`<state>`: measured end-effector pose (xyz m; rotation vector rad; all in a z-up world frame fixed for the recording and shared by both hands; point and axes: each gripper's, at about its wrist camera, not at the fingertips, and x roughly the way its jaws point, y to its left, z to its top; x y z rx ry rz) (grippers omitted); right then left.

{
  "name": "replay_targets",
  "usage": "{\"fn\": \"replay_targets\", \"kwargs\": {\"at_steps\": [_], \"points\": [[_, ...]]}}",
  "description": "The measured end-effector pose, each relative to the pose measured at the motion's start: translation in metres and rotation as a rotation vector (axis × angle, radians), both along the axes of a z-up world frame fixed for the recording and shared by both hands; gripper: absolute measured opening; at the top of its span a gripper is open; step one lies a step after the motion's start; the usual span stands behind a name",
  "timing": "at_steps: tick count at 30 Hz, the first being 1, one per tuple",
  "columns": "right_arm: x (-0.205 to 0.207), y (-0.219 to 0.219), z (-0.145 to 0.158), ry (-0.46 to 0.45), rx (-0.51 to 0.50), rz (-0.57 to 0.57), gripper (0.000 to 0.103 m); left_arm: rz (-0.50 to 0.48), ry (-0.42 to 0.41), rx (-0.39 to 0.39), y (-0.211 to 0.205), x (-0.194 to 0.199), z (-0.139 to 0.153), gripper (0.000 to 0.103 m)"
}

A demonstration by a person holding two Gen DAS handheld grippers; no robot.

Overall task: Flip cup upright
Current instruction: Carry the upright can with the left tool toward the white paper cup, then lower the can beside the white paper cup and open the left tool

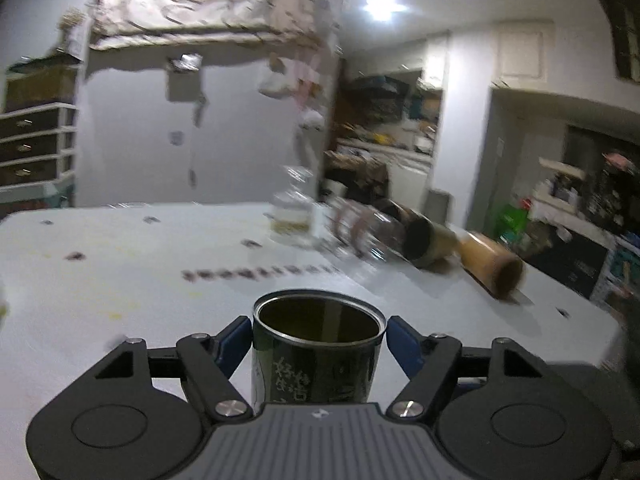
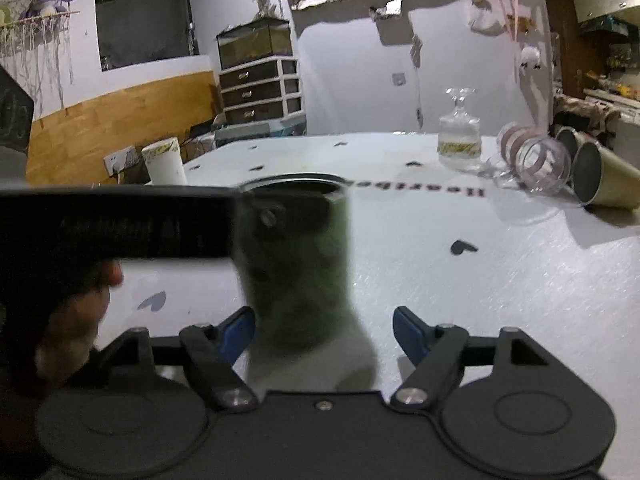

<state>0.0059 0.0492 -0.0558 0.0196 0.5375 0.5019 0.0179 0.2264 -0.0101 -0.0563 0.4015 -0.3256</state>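
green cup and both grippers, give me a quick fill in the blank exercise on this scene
1. The left gripper is shut on the green ____.
2. The cup is held with its mouth facing ____.
3. The right gripper is ____ and holds nothing.
4. The tan cups at the table's far side lie on their ____.

Missing words: cup; up; open; sides

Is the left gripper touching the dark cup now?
Touching. The left wrist view shows the left gripper with both blue fingers pressed against the sides of the dark cup.
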Motion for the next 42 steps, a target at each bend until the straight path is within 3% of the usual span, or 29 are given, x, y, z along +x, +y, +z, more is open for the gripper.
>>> {"fn": "replay_targets", "kwargs": {"at_steps": [11,16,26,38,42], "points": [[-0.001,-0.002,0.005,-0.027,-0.002,-0.035,0.079,0.364,-0.067,0.046,0.091,0.071,0.031,0.074],[-0.001,-0.001,0.005,-0.030,-0.005,-0.043,0.079,0.464,-0.055,0.051,0.124,0.101,0.031,0.074],[-0.003,0.000,0.005,-0.032,-0.013,-0.044,0.079,0.581,-0.048,0.086,0.158,0.139,0.015,0.074],[-0.002,-0.001,0.005,-0.034,-0.015,-0.043,0.079,0.648,-0.035,0.076,0.172,0.142,0.000,0.075],[-0.002,-0.001,0.007,-0.038,-0.012,-0.040,0.081,0.647,0.033,0.055,0.174,0.142,0.000,0.087]]}}
